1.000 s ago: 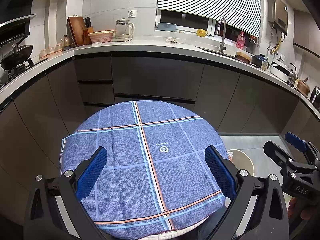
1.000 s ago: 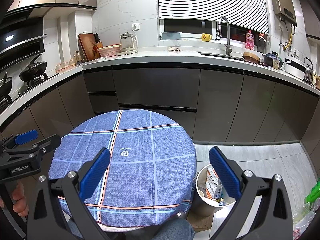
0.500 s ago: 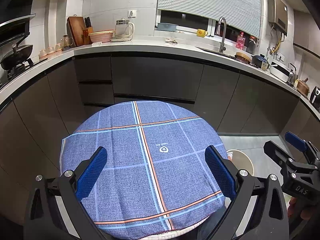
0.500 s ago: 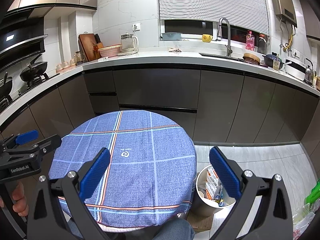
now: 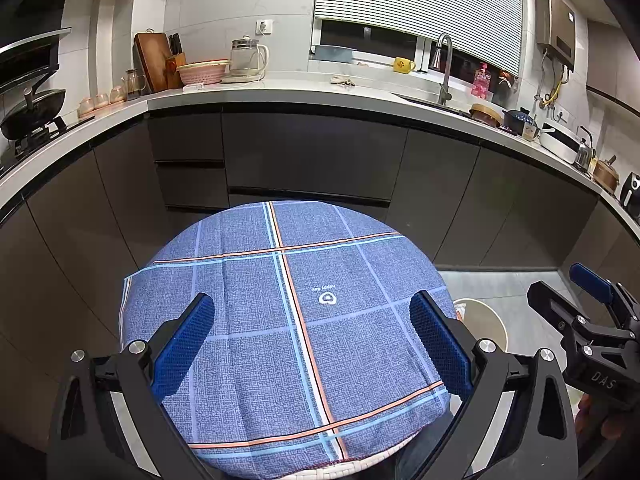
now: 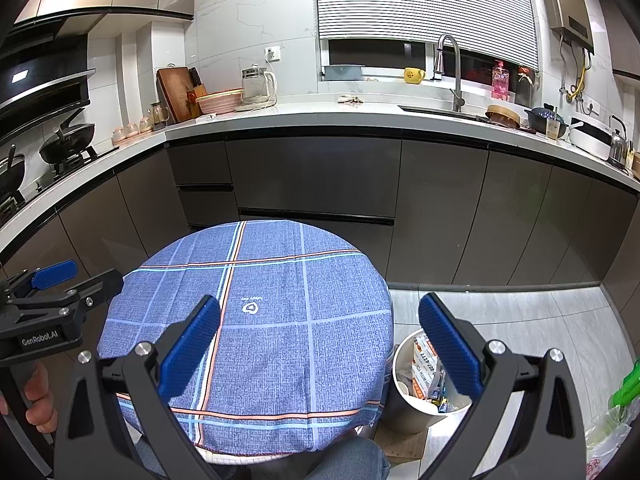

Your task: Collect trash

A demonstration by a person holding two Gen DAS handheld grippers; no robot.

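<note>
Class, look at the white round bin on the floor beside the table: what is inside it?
The white round bin holds trash: an orange-and-white printed wrapper and small mixed scraps. The right gripper's blue finger covers part of the opening, and the bin's bottom cannot be seen.

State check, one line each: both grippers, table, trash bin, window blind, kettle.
left gripper: open, empty, over the table.
right gripper: open, empty, over the table's right edge.
round table: covered by blue plaid cloth, nothing on it.
trash bin: on floor right of table, uncovered, packaging inside.
window blind: lowered most of the way, gap at bottom.
glass kettle: upright on counter, lid on.
</note>
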